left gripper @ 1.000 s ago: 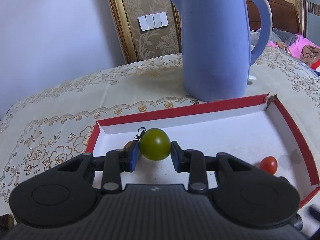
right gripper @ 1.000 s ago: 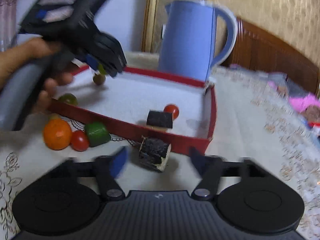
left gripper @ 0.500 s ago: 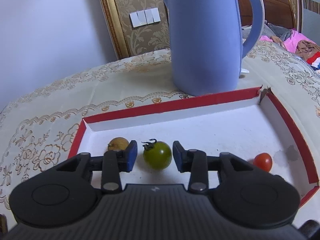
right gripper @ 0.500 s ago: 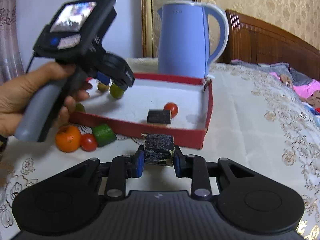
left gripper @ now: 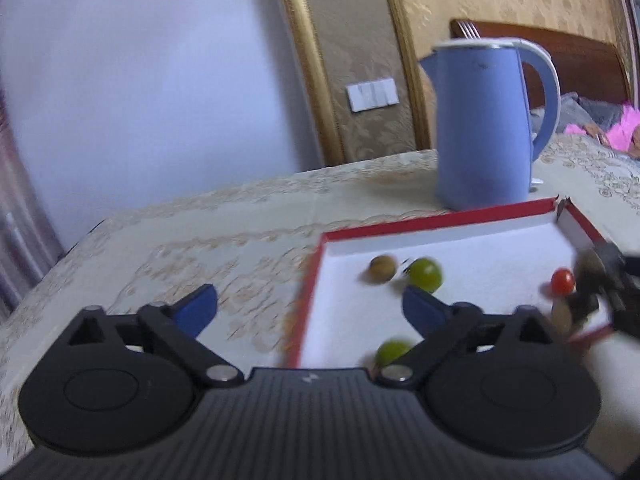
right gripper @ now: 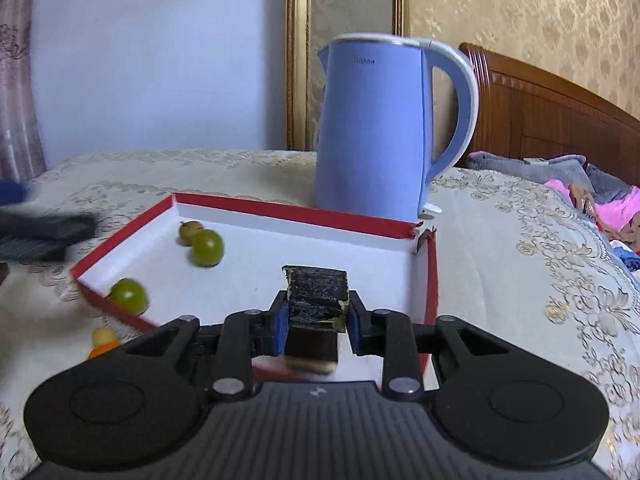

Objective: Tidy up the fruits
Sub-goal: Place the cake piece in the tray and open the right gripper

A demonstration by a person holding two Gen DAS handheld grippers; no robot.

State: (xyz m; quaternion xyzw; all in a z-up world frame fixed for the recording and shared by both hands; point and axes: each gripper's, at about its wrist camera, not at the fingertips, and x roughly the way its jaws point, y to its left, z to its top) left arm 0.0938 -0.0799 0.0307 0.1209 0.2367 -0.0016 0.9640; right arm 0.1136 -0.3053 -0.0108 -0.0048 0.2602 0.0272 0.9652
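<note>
A red-rimmed white tray (right gripper: 304, 213) (left gripper: 440, 222) holds a green tomato (right gripper: 206, 248) (left gripper: 425, 275), a small brown fruit (right gripper: 189, 232) (left gripper: 382, 268), another green fruit (right gripper: 129, 295) (left gripper: 391, 353) and a red cherry tomato (left gripper: 562, 281). My right gripper (right gripper: 316, 320) is shut on a dark sugarcane piece (right gripper: 316, 294), held above the tray's near side over another dark piece (right gripper: 313, 350). My left gripper (left gripper: 308, 308) is open and empty, left of the tray over its left edge. The right gripper shows blurred at the right in the left wrist view (left gripper: 600, 292).
A blue electric kettle (right gripper: 376, 128) (left gripper: 486, 124) stands on the patterned tablecloth just behind the tray. An orange fruit (right gripper: 102, 344) lies outside the tray's near left corner. A bed with clothes (right gripper: 592, 196) is to the right.
My left gripper has let go of the green tomato in the tray, opened wide and drawn back to the left. My right gripper closed on the sugarcane piece and carried it over the tray.
</note>
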